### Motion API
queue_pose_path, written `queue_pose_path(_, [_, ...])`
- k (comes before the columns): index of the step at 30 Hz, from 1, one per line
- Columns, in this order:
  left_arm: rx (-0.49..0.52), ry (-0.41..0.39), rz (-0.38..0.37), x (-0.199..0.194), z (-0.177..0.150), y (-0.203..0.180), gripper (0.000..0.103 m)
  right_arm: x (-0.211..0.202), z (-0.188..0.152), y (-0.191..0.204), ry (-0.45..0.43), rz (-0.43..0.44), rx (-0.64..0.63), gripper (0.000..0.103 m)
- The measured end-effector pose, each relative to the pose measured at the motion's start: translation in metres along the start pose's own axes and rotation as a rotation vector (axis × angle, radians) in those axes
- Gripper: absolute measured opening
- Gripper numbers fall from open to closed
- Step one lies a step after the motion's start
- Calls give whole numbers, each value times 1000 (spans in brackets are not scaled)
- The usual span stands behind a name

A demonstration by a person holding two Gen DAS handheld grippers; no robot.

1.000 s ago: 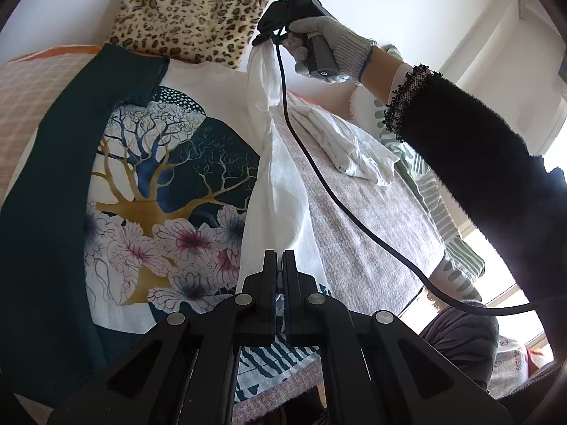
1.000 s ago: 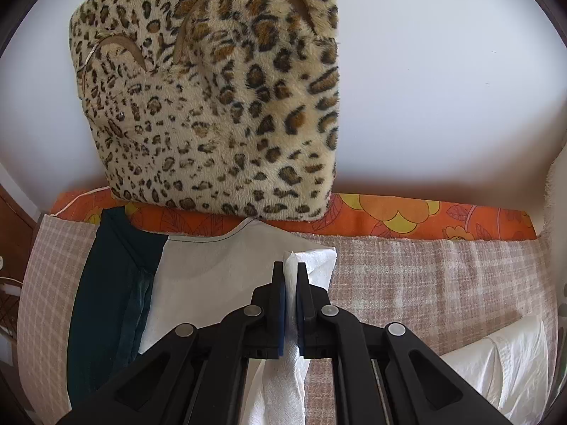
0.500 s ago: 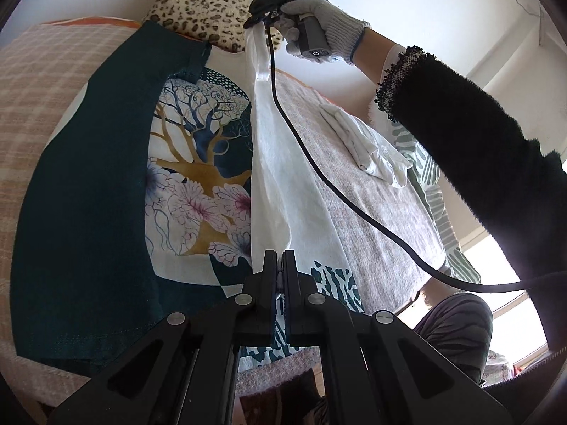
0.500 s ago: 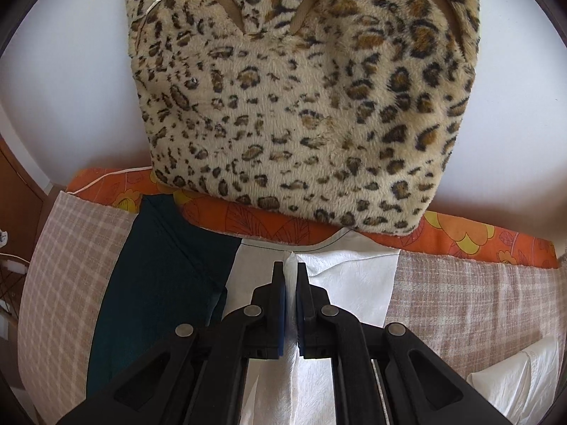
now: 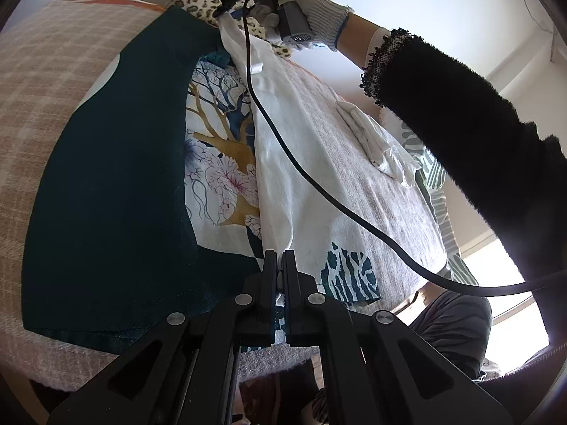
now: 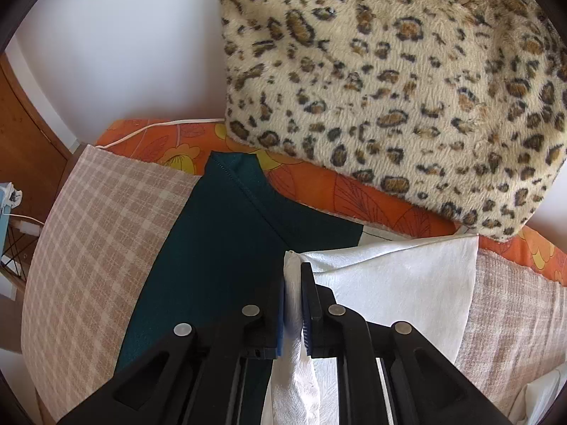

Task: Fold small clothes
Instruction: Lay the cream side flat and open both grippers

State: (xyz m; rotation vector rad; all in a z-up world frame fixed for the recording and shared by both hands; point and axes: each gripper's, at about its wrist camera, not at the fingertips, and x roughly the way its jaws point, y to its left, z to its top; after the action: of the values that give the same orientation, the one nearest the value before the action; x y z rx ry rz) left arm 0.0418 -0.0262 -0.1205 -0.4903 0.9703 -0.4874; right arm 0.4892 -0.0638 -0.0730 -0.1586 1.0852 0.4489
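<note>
Between clenched left tongs (image 5: 279, 260) and opening right tongs (image 6: 293, 279), shirt (image 5: 283, 163) apparently stretches lengthwise.

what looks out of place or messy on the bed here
Nothing looks spilled or damaged. A crumpled white cloth lies unfolded on the blanket, beside the printed shirt being folded, and a leopard cushion leans on the wall.

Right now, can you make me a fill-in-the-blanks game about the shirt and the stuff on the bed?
1. The picture printed on the shirt shows a golden ____ with pink flowers.
2. The fuzzy pillow against the wall has a ____ pattern.
3. The glove on the hand holding the right gripper is ____.
4. The sheet edge under the pillow is bright ____ with flowers.

Missing words: tree; leopard; grey; orange
</note>
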Motion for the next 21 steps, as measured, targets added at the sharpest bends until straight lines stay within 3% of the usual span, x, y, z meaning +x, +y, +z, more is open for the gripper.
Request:
queue_pose_path(1, [0,2,4,1,-1,0,2,-6,0,1,-19,29,0,45])
queue_pose_path(2, [-4,4,6,1,-2,1,2,-14,-1,1,-43,63,2,42])
queue_pose_path(6, [-8,0,21,0,-2,4,2,-59,-13,-17,-138,139,67,42])
queue_pose_path(11, [-27,21,12,-3,-4,5,2,-94,-70,-50,-163,174,178,43])
queue_pose_path(15, [-42,37,57,-12,-6,2,27,-88,-119,-54,-137,195,208,43])
queue_pose_path(21, [10,-43,119,-54,5,0,27,-46,-143,-57,-73,209,303,43])
